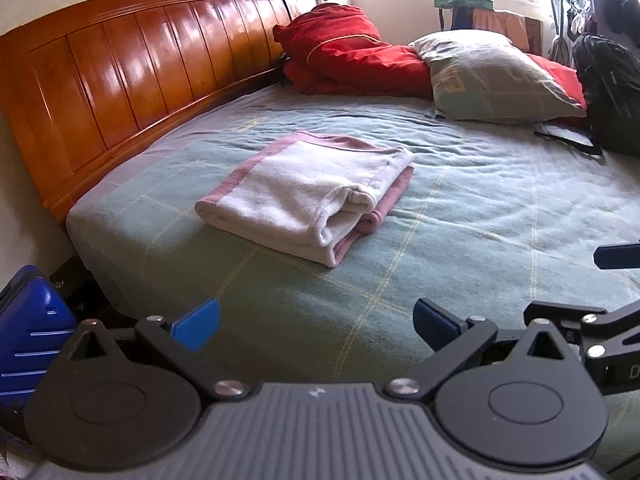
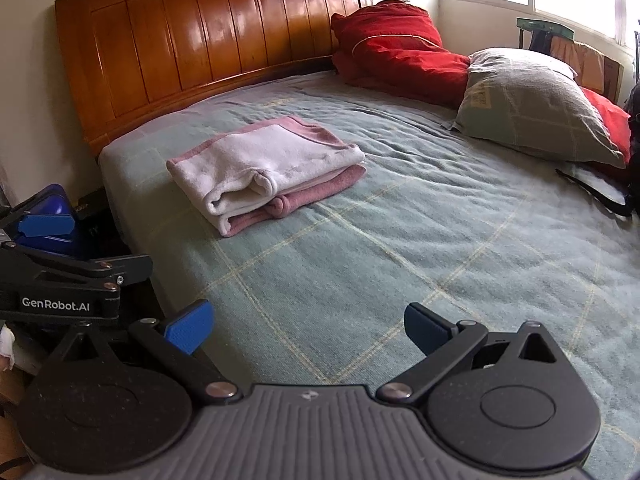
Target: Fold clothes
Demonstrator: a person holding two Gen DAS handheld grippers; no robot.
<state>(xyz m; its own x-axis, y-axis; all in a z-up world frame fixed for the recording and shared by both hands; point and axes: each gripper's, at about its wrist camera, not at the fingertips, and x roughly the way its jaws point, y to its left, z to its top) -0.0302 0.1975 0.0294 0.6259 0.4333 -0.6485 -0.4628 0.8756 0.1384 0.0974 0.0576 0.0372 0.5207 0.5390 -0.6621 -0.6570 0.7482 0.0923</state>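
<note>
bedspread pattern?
Muted green bedspread with a thin pale-yellow grid of lines; clearest in the right wrist view.

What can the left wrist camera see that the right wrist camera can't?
Only the left wrist view shows the black backpack at the far side of the bed. Only the right wrist view shows the white "GenRobot.AI" lettering on the other gripper. Both show the folded pink and white garment on the green blanket, the wooden headboard and the red bedding.
</note>
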